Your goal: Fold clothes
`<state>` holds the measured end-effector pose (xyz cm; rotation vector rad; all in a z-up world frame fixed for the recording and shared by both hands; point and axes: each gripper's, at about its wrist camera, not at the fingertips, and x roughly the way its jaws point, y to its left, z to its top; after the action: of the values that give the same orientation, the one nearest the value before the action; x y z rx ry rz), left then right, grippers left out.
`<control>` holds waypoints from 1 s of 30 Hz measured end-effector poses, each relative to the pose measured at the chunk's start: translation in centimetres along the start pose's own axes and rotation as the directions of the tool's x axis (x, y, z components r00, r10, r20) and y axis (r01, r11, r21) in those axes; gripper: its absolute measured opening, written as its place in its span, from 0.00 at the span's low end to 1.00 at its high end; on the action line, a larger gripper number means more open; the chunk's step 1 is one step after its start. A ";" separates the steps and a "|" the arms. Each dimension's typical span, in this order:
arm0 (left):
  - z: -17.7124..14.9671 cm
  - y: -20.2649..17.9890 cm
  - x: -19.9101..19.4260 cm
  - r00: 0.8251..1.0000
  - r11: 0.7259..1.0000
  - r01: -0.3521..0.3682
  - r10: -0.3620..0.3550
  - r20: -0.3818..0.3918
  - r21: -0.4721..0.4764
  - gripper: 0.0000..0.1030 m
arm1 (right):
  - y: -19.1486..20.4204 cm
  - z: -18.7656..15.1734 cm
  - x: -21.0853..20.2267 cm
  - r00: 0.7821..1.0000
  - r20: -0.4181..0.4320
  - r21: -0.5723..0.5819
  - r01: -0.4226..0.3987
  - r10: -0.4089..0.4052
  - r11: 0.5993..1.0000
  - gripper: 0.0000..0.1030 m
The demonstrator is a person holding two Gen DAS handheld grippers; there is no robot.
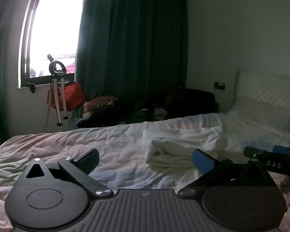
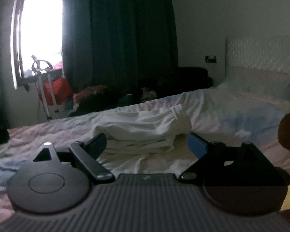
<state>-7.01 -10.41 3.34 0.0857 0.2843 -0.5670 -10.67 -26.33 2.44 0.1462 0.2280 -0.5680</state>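
White garment [image 2: 145, 129] lies folded on bed [image 2: 232, 112], at 12 o'clock of right gripper [image 2: 147, 145]. Both grippers, left gripper [image 1: 146, 159] included, spread, empty. Fold looks nearly complete; tidying remains.

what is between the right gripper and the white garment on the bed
Nothing visible. The white garment lies partly folded on the bed, straight ahead of the right gripper, whose open jaws already flank its near edge. Only loose white cloth lies below them.

Folded white garment [image 2: 143, 133] ahead mid-bed, bare bedspread [image 1: 67, 147] left, pillow [image 1: 261, 112] right
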 end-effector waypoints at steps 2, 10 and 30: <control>0.0 -0.1 0.0 1.000 1.000 0.002 -0.002 0.002 -0.001 1.00 | -0.1 0.0 0.0 1.000 0.003 0.004 0.001 -0.001 1.000 0.40; -0.2 -0.4 0.0 1.000 1.000 0.006 -0.006 0.004 0.006 1.00 | -0.1 0.0 0.2 1.000 0.006 0.010 0.008 -0.008 1.000 0.52; -0.6 -0.8 0.3 1.000 1.000 -0.002 0.002 -0.006 0.026 1.00 | 1.0 -0.5 -0.4 1.000 0.028 -0.023 0.016 -0.015 1.000 1.00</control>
<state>-7.39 -11.15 2.72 0.1131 0.2823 -0.5687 -10.58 -25.20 2.16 0.1140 0.2093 -0.5822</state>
